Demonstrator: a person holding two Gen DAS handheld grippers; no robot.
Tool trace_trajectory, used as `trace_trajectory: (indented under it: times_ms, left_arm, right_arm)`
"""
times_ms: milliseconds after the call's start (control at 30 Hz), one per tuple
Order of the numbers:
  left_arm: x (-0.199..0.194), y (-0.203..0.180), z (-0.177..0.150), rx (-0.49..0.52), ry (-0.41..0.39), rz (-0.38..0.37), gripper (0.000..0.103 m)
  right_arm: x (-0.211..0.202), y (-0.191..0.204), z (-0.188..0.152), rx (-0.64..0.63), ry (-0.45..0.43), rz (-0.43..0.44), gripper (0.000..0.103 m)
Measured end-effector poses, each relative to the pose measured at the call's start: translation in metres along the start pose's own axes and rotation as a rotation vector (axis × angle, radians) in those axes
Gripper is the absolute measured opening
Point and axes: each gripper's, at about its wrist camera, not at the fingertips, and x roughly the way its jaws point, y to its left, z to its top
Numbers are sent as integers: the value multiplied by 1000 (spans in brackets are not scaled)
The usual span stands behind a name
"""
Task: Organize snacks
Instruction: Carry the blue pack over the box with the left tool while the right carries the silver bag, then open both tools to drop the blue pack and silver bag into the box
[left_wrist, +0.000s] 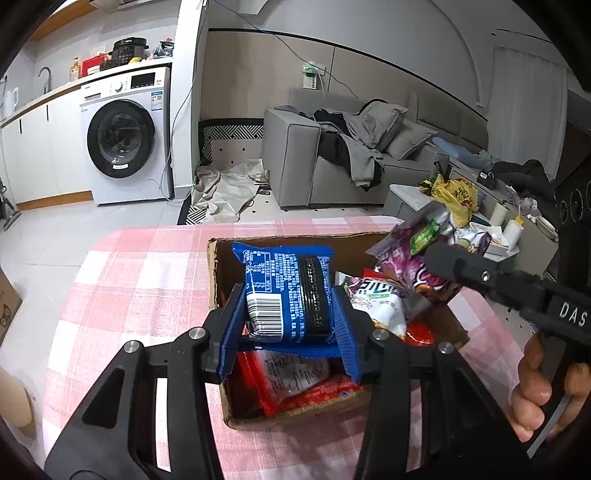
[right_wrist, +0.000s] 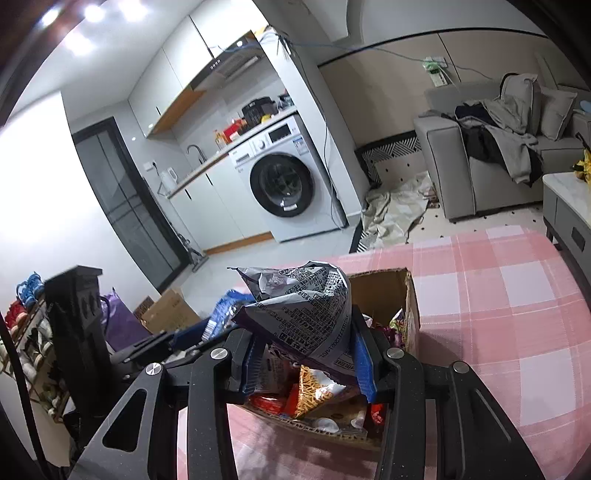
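My left gripper (left_wrist: 290, 314) is shut on a blue snack pack (left_wrist: 288, 291) and holds it over an open cardboard box (left_wrist: 212, 266) on a pink checked tablecloth (left_wrist: 140, 280). Inside the box lie red packets (left_wrist: 306, 395) and a white and green bag (left_wrist: 380, 306). At the right, my right gripper (left_wrist: 434, 253) is shut on a purple snack bag (left_wrist: 402, 258) over the box's far corner. In the right wrist view the right gripper (right_wrist: 306, 354) clamps that bag (right_wrist: 310, 302) above the box (right_wrist: 412, 306). The left gripper (right_wrist: 184, 334) holds the blue pack (right_wrist: 225, 314) to the left.
A person's hand (left_wrist: 532, 391) grips the right gripper's handle. Beyond the table stand a washing machine (left_wrist: 125, 136), a grey sofa (left_wrist: 332, 162) with clothes on it and a cluttered low table (left_wrist: 406, 199). A cardboard carton (right_wrist: 170, 314) sits on the floor at the left.
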Motion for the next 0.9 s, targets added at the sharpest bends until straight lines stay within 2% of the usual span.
trace_trajectory:
  times_ms: [400, 633, 733, 900]
  left_arm:
    - [46, 7, 6, 7, 29, 14, 42]
    - [60, 8, 5, 9, 36, 15, 42]
    - [63, 8, 4, 9, 39, 9, 42]
    - [59, 12, 0, 3, 31, 17, 43]
  right_arm:
    - [38, -8, 6, -16, 33, -45, 43]
    - [43, -8, 6, -39, 38, -63, 44]
    - [43, -1, 6, -76, 50, -48, 50]
    - [39, 4, 3, -108, 42, -64, 52]
